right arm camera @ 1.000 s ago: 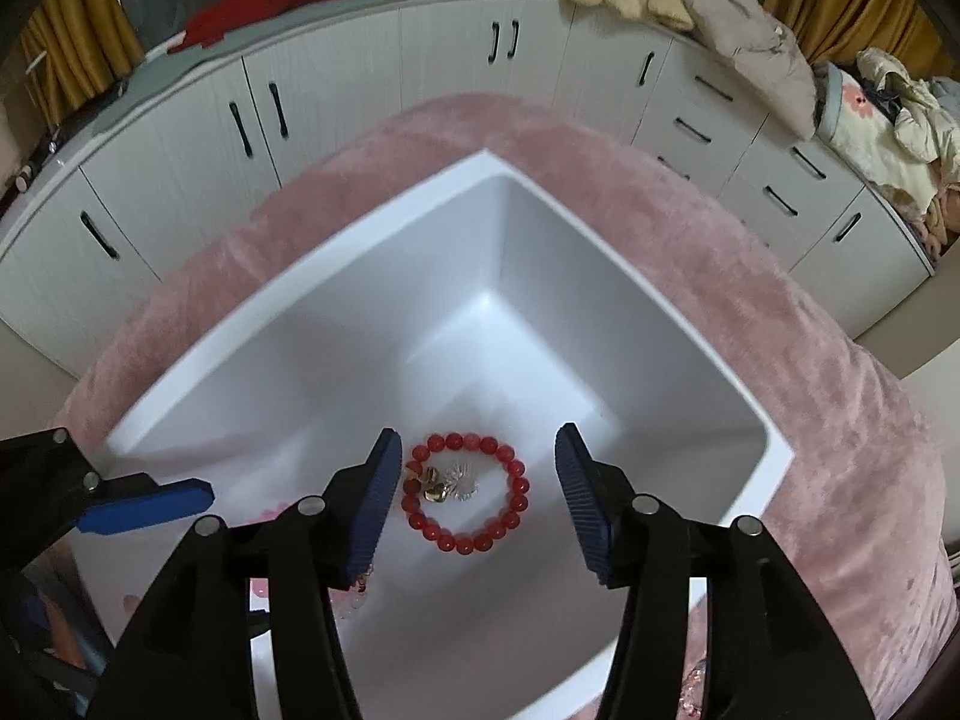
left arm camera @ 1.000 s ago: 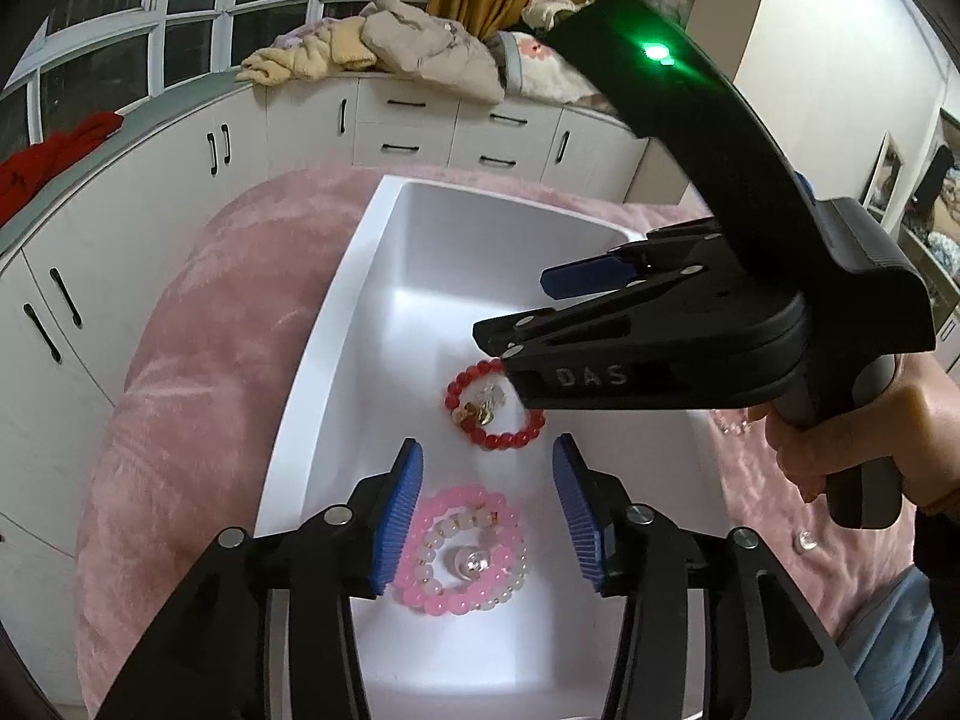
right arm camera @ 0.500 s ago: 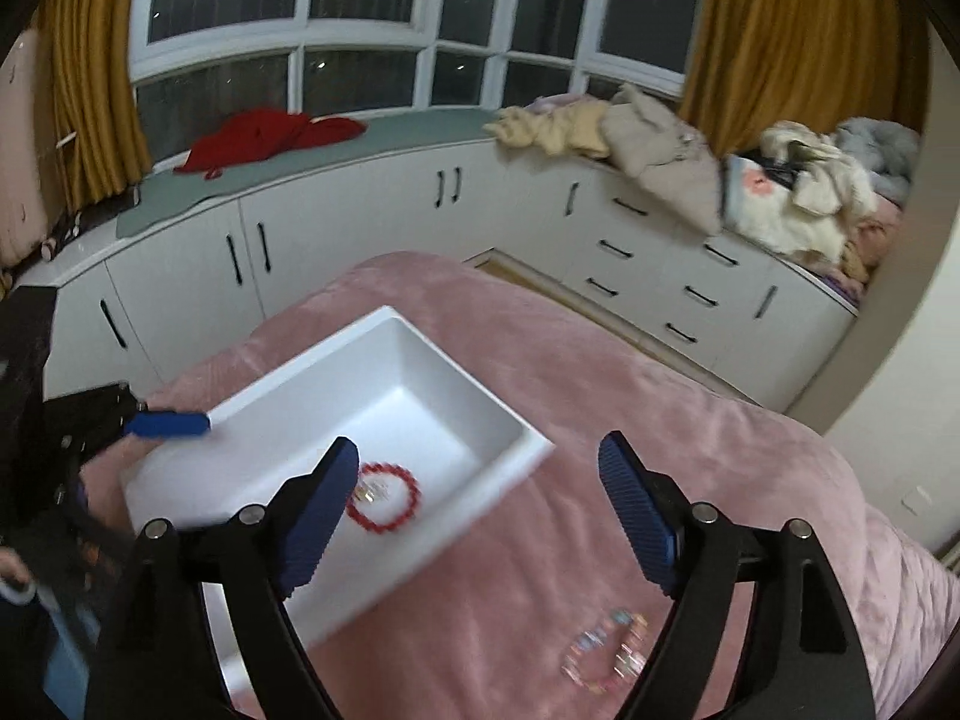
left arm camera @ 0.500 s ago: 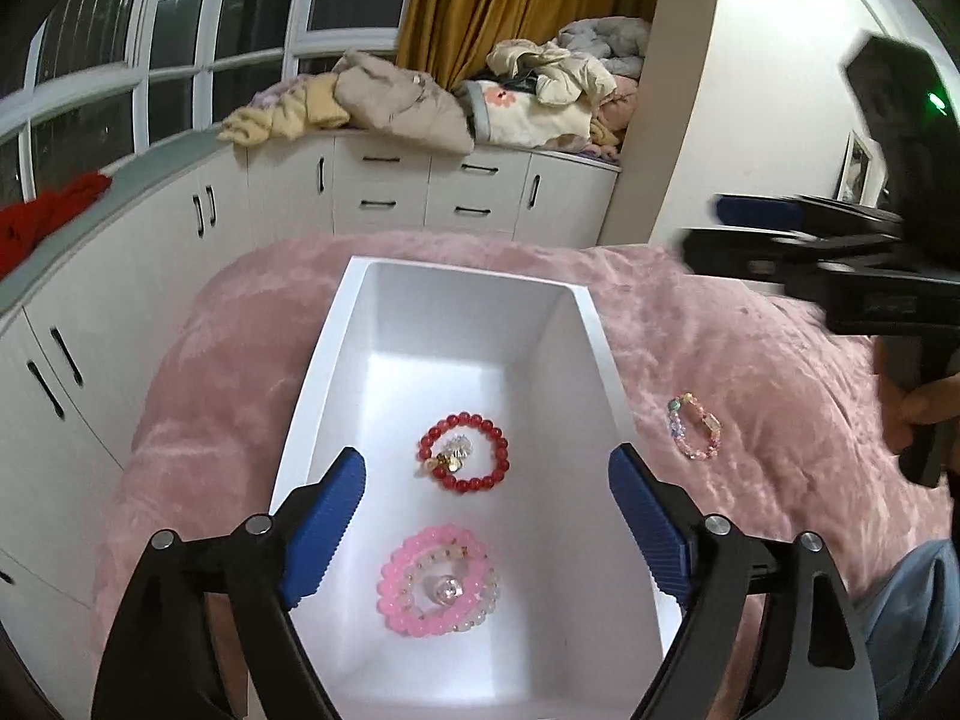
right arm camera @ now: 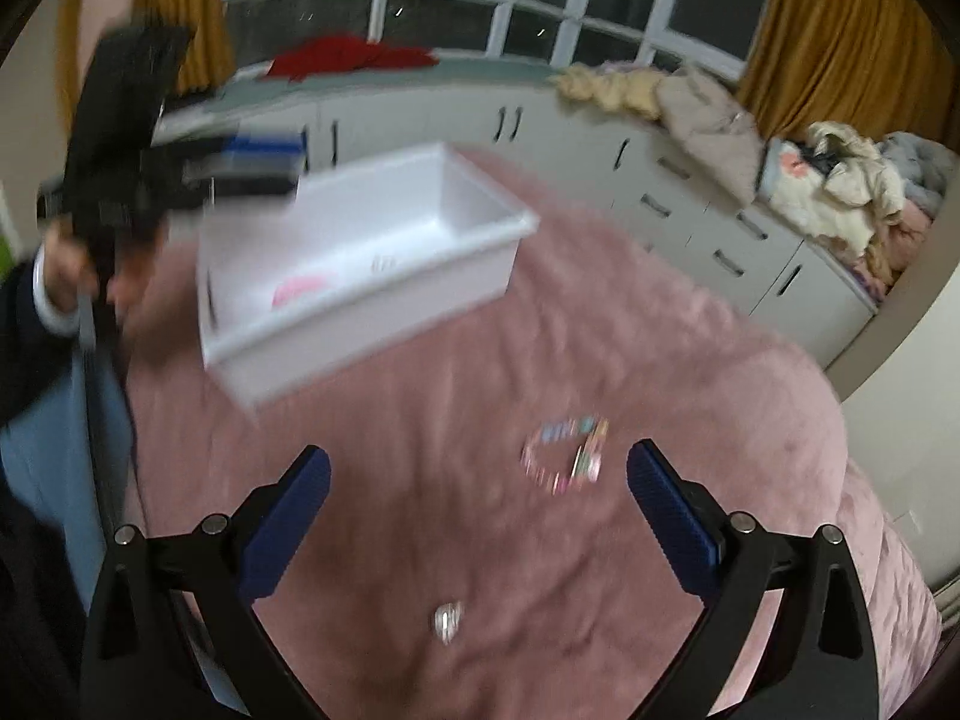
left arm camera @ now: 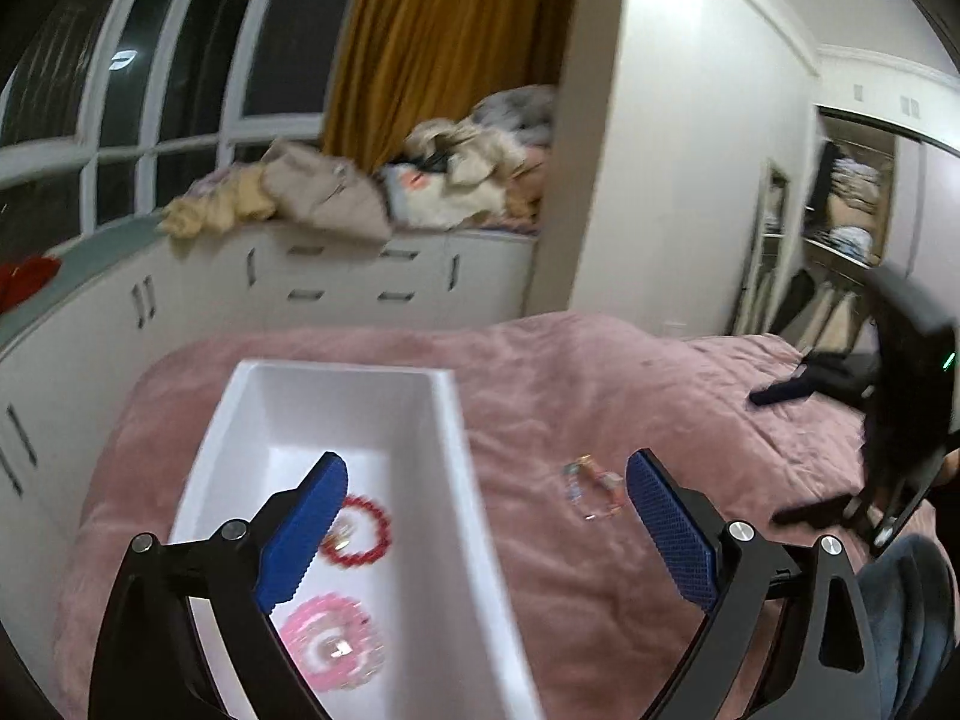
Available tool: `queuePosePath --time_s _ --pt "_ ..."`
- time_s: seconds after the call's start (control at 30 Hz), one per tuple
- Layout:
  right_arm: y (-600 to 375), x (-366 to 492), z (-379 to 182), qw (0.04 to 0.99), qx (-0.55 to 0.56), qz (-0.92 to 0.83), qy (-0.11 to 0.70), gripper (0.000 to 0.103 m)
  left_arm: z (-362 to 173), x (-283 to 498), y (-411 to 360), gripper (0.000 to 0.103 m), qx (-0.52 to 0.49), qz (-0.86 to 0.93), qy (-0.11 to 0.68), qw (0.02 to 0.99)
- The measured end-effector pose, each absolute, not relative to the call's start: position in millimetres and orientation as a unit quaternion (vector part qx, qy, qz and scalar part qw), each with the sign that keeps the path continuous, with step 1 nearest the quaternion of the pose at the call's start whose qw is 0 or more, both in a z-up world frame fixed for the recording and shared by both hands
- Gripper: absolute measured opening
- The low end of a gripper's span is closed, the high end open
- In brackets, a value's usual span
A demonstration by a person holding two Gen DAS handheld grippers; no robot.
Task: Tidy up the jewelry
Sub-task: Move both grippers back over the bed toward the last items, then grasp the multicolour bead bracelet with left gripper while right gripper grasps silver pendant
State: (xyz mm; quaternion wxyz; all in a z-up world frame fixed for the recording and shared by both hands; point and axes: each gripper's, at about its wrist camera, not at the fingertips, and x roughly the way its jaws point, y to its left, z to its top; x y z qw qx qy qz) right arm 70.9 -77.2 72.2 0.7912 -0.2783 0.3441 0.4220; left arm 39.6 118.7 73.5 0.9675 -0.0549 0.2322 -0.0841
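1. Likely light, loose and prone to sliding, the multicolored bracelet point(right arm camera: 567, 456) lies on the pink blanket point(right arm camera: 420, 432), right of the white bin point(right arm camera: 360, 300); pinching across one strand looks safest.
2. Inside the bin, a red bracelet point(left arm camera: 357, 531) and a pink bracelet point(left arm camera: 333, 648) rest.
3. Both the right gripper point(right arm camera: 477, 483) and left gripper point(left arm camera: 486, 495) are spread wide, holding and touching nothing.

Both grippers, left point(left arm camera: 486, 516) and right point(right arm camera: 477, 501), lifted out of box point(left arm camera: 456, 480), jaws spread wide, right now over multicolor bracelet point(right arm camera: 567, 450).
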Motion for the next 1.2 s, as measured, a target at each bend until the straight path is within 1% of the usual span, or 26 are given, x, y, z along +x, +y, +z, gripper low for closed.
queuePosePath --time_s 0.1,0.17,0.23,0.43,0.57,0.77,0.93,0.97,1.2 --pt "-87.7 66.2 44.6 0.772 -0.293 0.431 0.364 0.096 74.6 39.2 92.6 0.097 -0.039 -0.095 0.226 0.969" --pt "-93.0 65.2 25.0 0.756 -0.303 0.439 0.379 0.09 73.3 43.5 73.3 0.097 -0.034 -0.1 0.226 0.968" --pt "-95.3 65.8 8.6 0.743 -0.312 0.446 0.39 0.088 72.1 50.2 56.0 0.097 -0.031 -0.103 0.237 0.965" --pt "-104.7 69.8 -22.8 0.723 -0.314 0.473 0.394 0.087 62.1 71.2 13.9 0.097 0.002 -0.1 0.26 0.96" --pt "-109.4 70.3 -44.2 0.707 -0.321 0.487 0.4 0.082 48.7 90.8 -0.4 0.097 0.023 -0.072 0.27 0.96" --pt "-115.3 74.7 -59.7 0.697 -0.32 0.5 0.403 0.073 25.3 122.7 -20.1 0.097 0.051 -0.048 0.283 0.956" --pt "-117.6 77.5 -66.4 0.699 -0.318 0.503 0.396 0.069 2.0 152.8 -33.0 0.097 0.038 -0.055 0.3 0.952" --pt "-117.7 77.5 -68.6 0.698 -0.319 0.503 0.398 0.066 -4.9 159.2 -35.5 0.097 0.035 -0.062 0.308 0.949" --pt "-119.6 80.6 -74.6 0.693 -0.315 0.514 0.395 0.061 -51.5 196.8 -46.3 0.097 0.006 -0.089 0.36 0.929"
